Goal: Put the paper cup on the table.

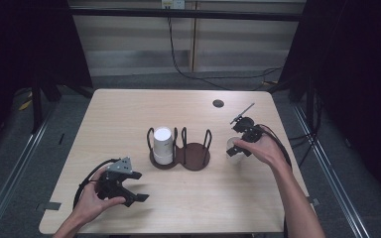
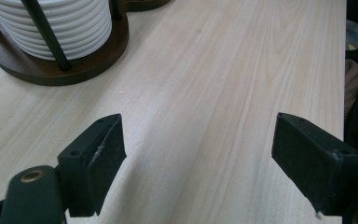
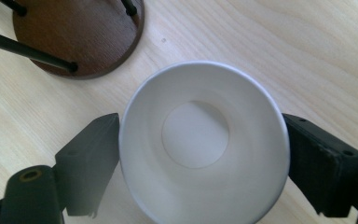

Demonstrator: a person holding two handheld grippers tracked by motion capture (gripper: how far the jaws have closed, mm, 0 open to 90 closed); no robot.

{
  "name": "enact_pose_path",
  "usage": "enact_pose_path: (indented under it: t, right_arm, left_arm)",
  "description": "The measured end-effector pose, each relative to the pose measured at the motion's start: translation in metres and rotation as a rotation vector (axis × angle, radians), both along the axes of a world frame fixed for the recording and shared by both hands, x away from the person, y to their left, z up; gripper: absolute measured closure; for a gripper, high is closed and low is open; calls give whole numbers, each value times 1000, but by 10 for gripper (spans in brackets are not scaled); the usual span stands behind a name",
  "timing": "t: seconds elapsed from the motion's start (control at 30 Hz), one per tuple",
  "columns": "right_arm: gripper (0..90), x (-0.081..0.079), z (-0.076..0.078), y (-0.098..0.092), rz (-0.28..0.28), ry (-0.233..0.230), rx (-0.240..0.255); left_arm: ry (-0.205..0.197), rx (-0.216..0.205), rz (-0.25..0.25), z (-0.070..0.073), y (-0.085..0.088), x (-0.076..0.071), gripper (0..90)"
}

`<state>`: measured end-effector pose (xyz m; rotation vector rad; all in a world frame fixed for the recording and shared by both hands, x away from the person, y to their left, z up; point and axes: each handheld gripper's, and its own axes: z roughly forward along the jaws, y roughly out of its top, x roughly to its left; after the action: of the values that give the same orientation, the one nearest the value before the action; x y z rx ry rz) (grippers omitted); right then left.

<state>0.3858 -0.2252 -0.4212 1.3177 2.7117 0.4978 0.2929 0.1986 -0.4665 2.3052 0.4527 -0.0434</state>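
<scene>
1. A pale wooden table (image 1: 129,114) stands in a dark room with a light panelled wall behind it and black cables trailing over the floor beyond.
2. The right gripper (image 3: 200,163) sits at the table's right side, in the person's right hand (image 1: 262,148), pointing down over a white paper cup (image 3: 200,144).
3. The cup stands upright and open-mouthed on the wood, directly between the two black fingers (image 3: 91,158); its rim meets or all but meets both pads, and whether they press on it cannot be told.
4. These jaws stand wide, about as far apart as the cup's rim.
5. Beyond the right fingertips, near the cup yet clear of it, lies the empty round base of a dark wooden cup holder (image 3: 81,35) with thin black posts.
6. The holder's other ring carries a stack of white cups (image 1: 162,145), farther from the right fingers.
7. The left gripper (image 2: 198,158) rests near the table's front left edge, held in the left hand (image 1: 92,201).
8. Its fingers (image 2: 98,158) are spread wide with only bare wood between them.
9. Ahead of the left fingertips and off to one side, well apart from them, the ribbed stack of cups sits in the holder's dark base.
</scene>
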Motion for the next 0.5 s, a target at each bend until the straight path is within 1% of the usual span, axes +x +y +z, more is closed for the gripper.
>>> enact_pose_path:
  t: [0.03, 0.07, 0.17, 0.2, 0.23, 0.27, 0.3, 0.33, 0.43, 0.47, 0.5]
  right_arm:
    - [152, 0, 0, 0, 0, 0, 0]
    - [141, -1, 0, -1, -7, -7, 18]
    - [141, -2, -1, -2, -7, -17, 29]
    - [143, -3, 0, -3, -7, -16, 30]
    - [143, -4, 0, -3, -12, -21, 35]
    - [142, -5, 1, -5, -30, -35, 60]
    - [142, -5, 1, -5, -30, -35, 60]
    - [139, -5, 1, -6, -30, -40, 73]
    - [140, -7, 3, -8, -41, -55, 71]
    - [140, -8, 5, -9, -44, -63, 92]
    - [140, -8, 5, -9, -44, -63, 92]
  left_arm:
    - [0, 0, 0, 0, 0, 0, 173]
    - [2, 0, 2, 0, 0, 0, 173]
    - [3, 0, 0, 0, 0, 0, 173]
    - [9, -16, 11, 0, 0, -1, 173]
    - [7, -15, 14, 0, 0, -1, 173]
    - [3, -8, 8, 1, 0, 0, 173]
    - [3, -8, 8, 1, 0, 0, 173]
    - [3, -8, 11, 1, 0, 0, 173]
    - [3, -9, 15, 2, 0, -1, 173]
    - [8, -18, 19, 2, 0, -1, 173]
    - [8, -18, 19, 2, 0, -1, 173]
